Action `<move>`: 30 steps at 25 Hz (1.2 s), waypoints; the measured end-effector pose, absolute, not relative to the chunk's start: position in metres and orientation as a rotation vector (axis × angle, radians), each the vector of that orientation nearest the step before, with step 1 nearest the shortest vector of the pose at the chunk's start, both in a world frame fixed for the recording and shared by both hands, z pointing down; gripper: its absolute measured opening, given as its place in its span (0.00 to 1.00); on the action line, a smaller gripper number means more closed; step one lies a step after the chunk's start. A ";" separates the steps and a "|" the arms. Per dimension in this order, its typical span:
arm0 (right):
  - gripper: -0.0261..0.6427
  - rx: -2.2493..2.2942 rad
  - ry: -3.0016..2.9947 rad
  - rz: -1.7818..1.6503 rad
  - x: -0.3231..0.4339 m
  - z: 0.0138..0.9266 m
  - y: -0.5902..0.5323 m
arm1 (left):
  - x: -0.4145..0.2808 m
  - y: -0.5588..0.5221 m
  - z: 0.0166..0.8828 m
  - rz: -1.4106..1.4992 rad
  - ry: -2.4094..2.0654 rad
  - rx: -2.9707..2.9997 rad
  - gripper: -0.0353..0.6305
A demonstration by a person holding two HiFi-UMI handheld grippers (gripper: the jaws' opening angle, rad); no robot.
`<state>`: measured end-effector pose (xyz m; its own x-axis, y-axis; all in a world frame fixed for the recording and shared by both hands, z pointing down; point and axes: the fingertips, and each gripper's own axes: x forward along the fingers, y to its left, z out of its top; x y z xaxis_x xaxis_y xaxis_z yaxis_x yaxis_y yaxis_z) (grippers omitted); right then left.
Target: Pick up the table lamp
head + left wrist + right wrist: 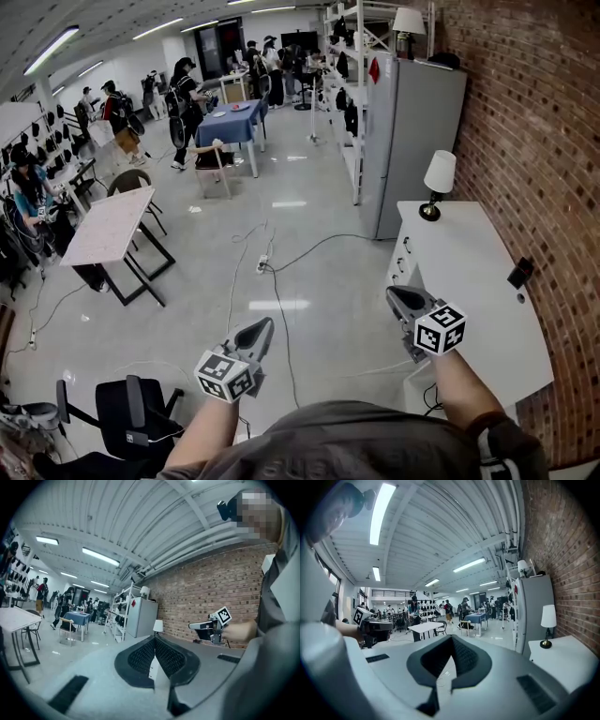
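Observation:
The table lamp, with a white shade and a dark base, stands at the far end of a white table by the brick wall. It also shows small in the left gripper view and at the right of the right gripper view. My right gripper hovers over the table's near left edge, well short of the lamp, jaws together and empty. My left gripper is held over the floor left of the table, shut on nothing.
A tall grey cabinet stands just behind the table, with another lamp on top. A small black object lies by the brick wall. Cables trail on the floor. A black chair is near left.

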<state>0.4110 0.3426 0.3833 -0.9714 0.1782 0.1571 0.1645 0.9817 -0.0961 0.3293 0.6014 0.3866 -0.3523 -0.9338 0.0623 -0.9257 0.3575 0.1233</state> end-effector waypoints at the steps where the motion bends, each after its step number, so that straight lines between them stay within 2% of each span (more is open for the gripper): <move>1: 0.03 -0.259 -2.965 0.123 0.412 0.383 0.339 | 0.331 0.598 0.386 -0.100 -2.488 1.710 0.06; 19: 0.03 -0.409 -2.925 0.083 0.435 0.387 0.250 | 0.381 0.499 0.385 -0.049 -2.539 1.625 0.06; 24: 0.03 -0.449 -2.911 0.080 0.408 0.392 0.246 | 0.359 0.492 0.392 -0.049 -2.539 1.604 0.06; 30: 0.03 -0.425 -2.908 0.080 0.340 0.400 0.259 | 0.289 0.498 0.405 -0.080 -2.499 1.648 0.06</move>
<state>0.3399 0.2590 0.4000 -0.9384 0.2885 0.1903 0.2776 0.9572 -0.0823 0.2894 0.4976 0.4045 -0.3868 -0.9174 0.0937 -0.9096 0.3962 0.1252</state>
